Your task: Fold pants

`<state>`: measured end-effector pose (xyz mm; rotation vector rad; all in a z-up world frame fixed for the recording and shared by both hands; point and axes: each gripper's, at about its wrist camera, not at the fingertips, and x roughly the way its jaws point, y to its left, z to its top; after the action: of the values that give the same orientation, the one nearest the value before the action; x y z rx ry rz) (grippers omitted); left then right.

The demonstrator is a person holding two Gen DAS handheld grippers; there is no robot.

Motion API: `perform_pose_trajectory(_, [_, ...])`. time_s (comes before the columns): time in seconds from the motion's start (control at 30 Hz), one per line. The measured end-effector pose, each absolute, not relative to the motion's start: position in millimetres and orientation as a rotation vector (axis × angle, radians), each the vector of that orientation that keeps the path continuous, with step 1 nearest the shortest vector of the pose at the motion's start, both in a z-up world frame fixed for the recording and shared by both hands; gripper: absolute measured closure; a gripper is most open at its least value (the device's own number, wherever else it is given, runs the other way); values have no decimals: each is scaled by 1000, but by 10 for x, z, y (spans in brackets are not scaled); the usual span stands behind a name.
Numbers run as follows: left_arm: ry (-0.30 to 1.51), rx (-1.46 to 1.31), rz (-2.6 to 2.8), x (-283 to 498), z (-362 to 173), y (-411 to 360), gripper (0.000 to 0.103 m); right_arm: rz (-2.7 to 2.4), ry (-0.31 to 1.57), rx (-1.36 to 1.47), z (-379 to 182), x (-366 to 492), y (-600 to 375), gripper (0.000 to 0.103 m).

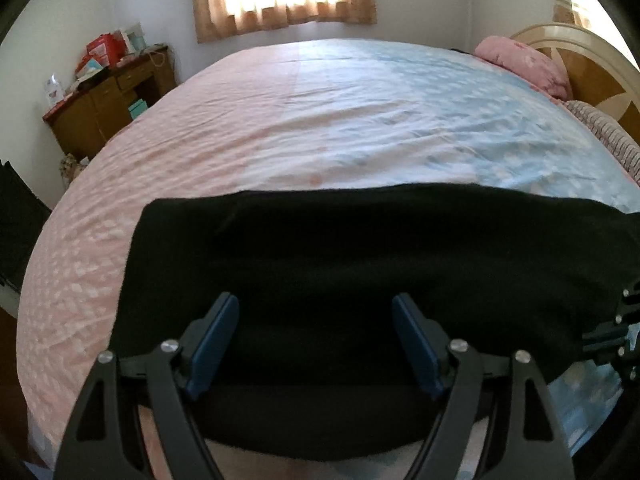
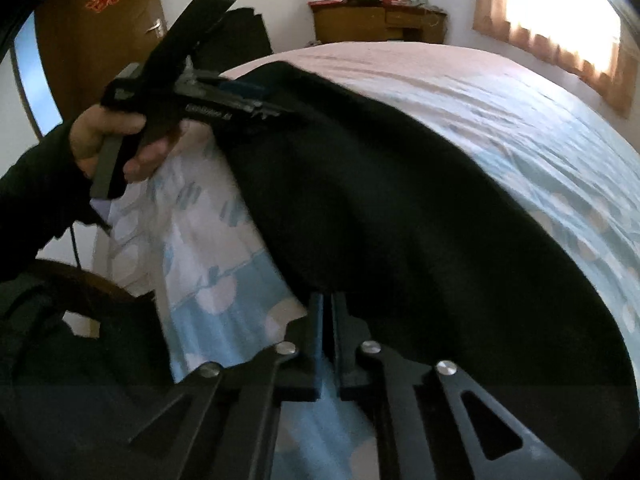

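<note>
Black soft-fabric pants (image 1: 360,280) lie along the near edge of the pink-and-blue printed bedsheet (image 1: 320,120); left gripper (image 1: 316,344) hangs over them, blue pads spread wide, pinching nothing; right gripper (image 2: 329,340) pressed together at the pants' lower edge; whether cloth is pinched, can't tell.

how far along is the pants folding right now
Done: the black pants lie flat along the bed's near edge. In hand: the right claw is shut at their edge; the left claw is open over them. Left: the folds themselves.
</note>
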<state>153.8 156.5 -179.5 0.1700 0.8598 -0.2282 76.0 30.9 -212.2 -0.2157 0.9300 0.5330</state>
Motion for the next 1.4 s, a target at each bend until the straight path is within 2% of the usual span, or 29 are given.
perform_pose_trajectory(0.2, [848, 184, -268, 1388, -1706, 1570, 22, 551, 957, -242, -2137, 657, 294, 100])
perform_pose_trajectory(0.37, [807, 162, -316, 1331, -1569, 1404, 22, 577, 970, -158, -2043, 778, 142, 95])
perform_pose_trajectory(0.43, [797, 169, -348, 1296, -1555, 1292, 22, 572, 942, -109, -1906, 831, -3, 71])
perform_pose_trajectory(0.5, [800, 185, -385, 1272, -1590, 1157, 22, 560, 917, -52, -1770, 933, -139, 65])
perform_pose_trajectory(0.7, [879, 237, -479, 1247, -1822, 789, 22, 483, 873, 104, -1541, 1477, -511, 65])
perform_pose_trajectory(0.8, [887, 324, -478, 1180, -1936, 699, 15, 410, 905, 189, -1631, 1825, -625, 65])
perform_pose_trajectory(1.1, [905, 274, -519, 1202, -1873, 837, 14, 411, 1027, 422, -2030, 2588, -572, 65])
perform_pose_trajectory(1.17, [898, 288, -522, 1192, -1906, 812, 14, 423, 1063, 439, -2101, 2672, -499, 70])
perform_pose_trajectory(1.27, [880, 313, -519, 1155, -1936, 772, 11, 453, 1098, 451, -2193, 2693, -373, 91])
perform_pose_trajectory(1.4, [879, 301, -520, 1171, -1937, 777, 10, 456, 1061, 466, -2136, 2605, -304, 97])
